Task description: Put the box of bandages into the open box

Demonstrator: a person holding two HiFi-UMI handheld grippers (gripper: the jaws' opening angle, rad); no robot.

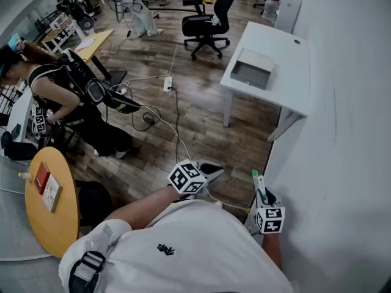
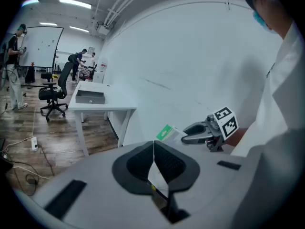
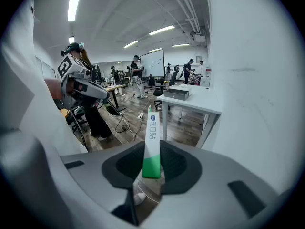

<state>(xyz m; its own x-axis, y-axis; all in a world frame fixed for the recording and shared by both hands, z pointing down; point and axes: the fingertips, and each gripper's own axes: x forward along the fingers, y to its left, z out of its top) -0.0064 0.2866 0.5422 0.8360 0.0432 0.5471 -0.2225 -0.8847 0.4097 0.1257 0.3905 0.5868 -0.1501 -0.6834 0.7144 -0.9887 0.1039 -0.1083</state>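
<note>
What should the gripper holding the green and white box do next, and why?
Probably carry it forward toward the white table. The right gripper is clamped on the slim green-and-white box of bandages, and the open grey box sits far off on that table.

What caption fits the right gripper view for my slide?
Right gripper holding the green-and-white bandage box; open box on white table ahead.
</note>
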